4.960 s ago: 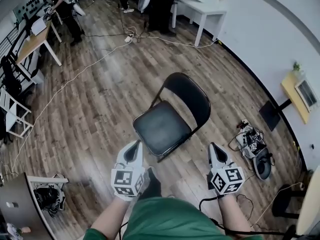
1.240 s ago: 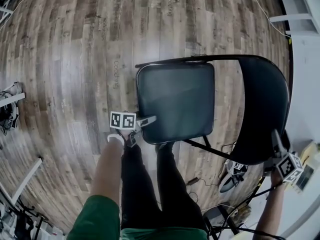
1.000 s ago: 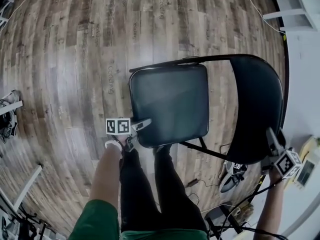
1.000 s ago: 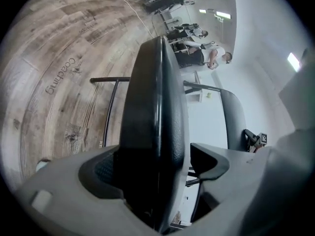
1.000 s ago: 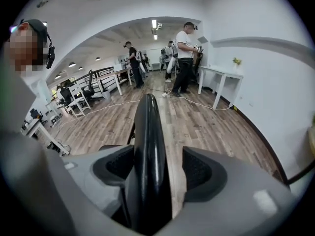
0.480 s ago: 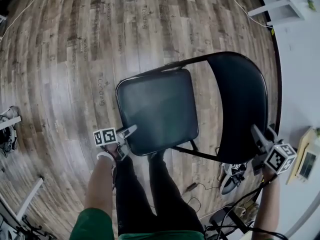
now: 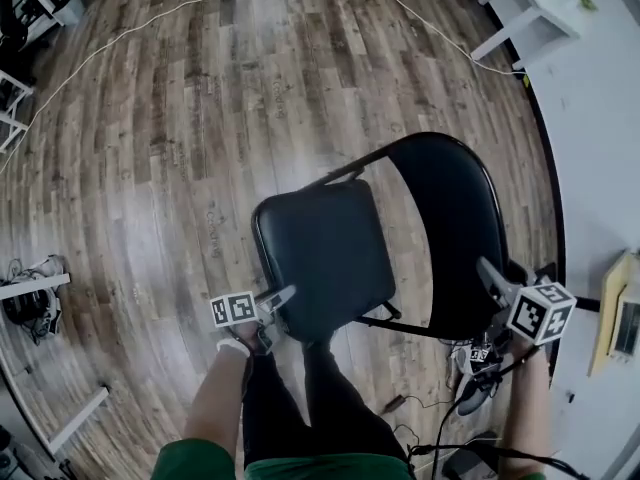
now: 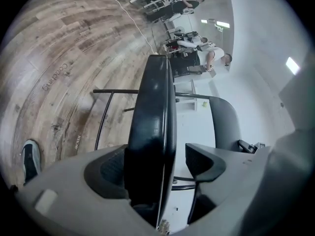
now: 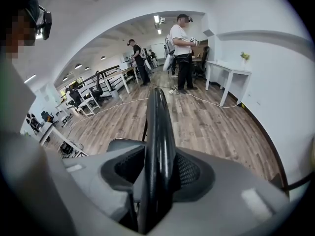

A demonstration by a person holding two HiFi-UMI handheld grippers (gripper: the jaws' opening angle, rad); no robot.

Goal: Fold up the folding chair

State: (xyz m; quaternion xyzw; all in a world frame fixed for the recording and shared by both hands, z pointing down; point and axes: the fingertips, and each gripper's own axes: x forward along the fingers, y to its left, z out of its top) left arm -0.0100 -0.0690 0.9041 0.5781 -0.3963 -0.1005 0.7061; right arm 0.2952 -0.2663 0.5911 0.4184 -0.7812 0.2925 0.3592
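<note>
The black folding chair stands open on the wood floor, its padded seat (image 7: 322, 256) in the middle of the head view and its backrest (image 7: 452, 230) to the right. My left gripper (image 7: 277, 301) is at the seat's near left corner. In the left gripper view the seat (image 8: 152, 112) lies between the closing jaws of the left gripper (image 8: 160, 163), against one pad, with a gap to the other. My right gripper (image 7: 493, 277) is on the backrest's near edge. In the right gripper view the right gripper (image 9: 157, 168) is closing, both pads on the backrest (image 9: 158, 122).
The person's legs (image 7: 300, 398) stand right behind the seat. A white wall (image 7: 600, 118) runs close on the right, with shoes and cables (image 7: 478, 368) at its foot. White desk legs (image 7: 500, 18) and a floor cable (image 7: 150, 23) lie farther off. People (image 9: 182, 48) stand far away.
Five seconds ago both grippers were free in front of the chair. Within the last second the jaws closed in on seat and backrest and both hands rose, the left one with the seat's corner.
</note>
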